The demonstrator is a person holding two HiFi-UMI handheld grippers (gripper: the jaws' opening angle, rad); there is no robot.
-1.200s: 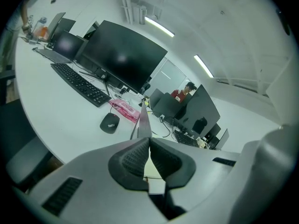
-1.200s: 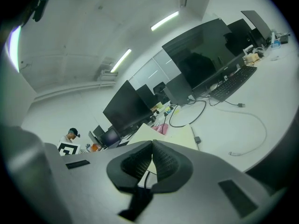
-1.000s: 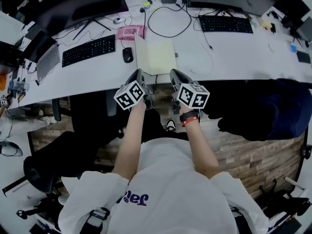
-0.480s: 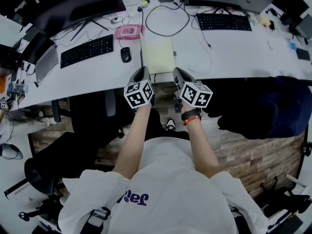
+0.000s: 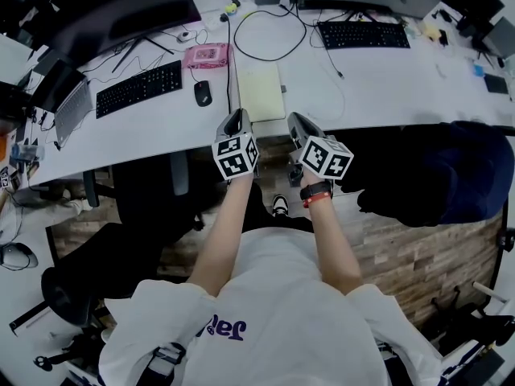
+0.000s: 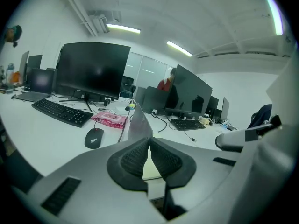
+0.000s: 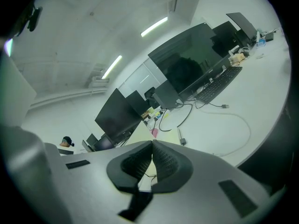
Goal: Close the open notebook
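Left hand-held gripper (image 6: 150,141) and right hand-held gripper (image 7: 152,143) both clenched, empty. Notebook (image 5: 259,92) cover (image 6: 138,123) stands upright. I'd nudge it gently onto the page with the left.

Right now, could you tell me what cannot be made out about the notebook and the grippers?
Left gripper view: whether the left gripper pinches the notebook's raised cover; its shut jaw tips hide the cover's lower edge.
Head view: any writing on the notebook page, too small.
Right gripper view: most of the notebook, behind the right gripper.
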